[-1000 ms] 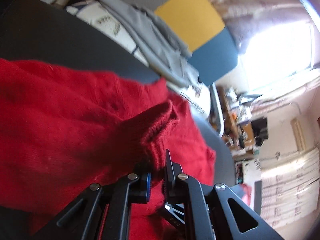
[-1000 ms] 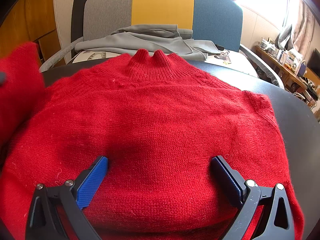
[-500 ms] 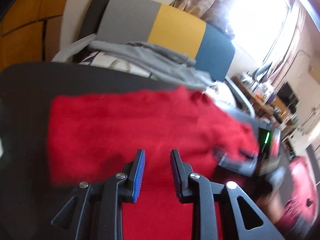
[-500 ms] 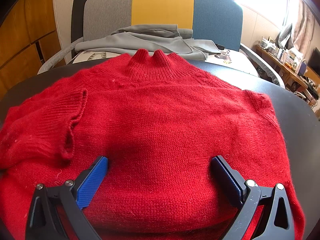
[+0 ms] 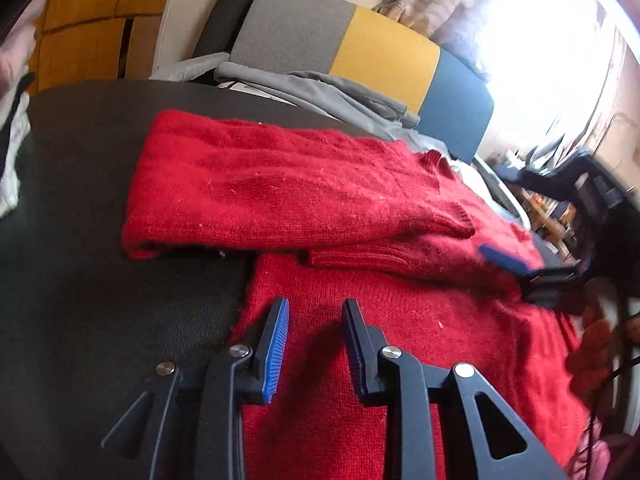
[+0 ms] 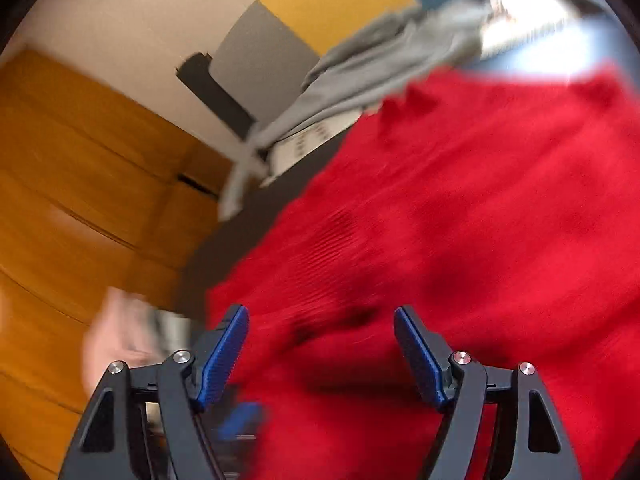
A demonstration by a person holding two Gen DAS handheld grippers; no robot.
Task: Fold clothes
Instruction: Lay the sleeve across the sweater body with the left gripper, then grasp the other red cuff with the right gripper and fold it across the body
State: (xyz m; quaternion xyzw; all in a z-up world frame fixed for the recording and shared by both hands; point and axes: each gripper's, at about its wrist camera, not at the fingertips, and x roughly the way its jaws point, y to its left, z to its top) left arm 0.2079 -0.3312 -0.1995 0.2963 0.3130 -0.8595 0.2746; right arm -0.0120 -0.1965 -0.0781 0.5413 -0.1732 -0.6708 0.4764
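Two hand-held grippers are over the red sweater (image 5: 360,200), which lies spread on our dark counter (image 5: 100,280), one sleeve (image 5: 280,188) folded across the body. Our left hand-held gripper (image 5: 314,344) is released, its narrow gap empty above the knit. Our right hand-held gripper (image 6: 320,356) is closing, wide apart, grasping nothing. Behind, gray clothes (image 5: 332,92) lie on a chair (image 5: 380,52).

The left claw (image 5: 314,316) points down over the red sweater (image 5: 420,320), its blue pads a narrow gap apart with nothing between them. The right claw (image 6: 320,332) tilts over the sweater's edge, jaws closing and still wide, nothing pinched. A blurred hand (image 6: 120,336) shows beside the right claw.
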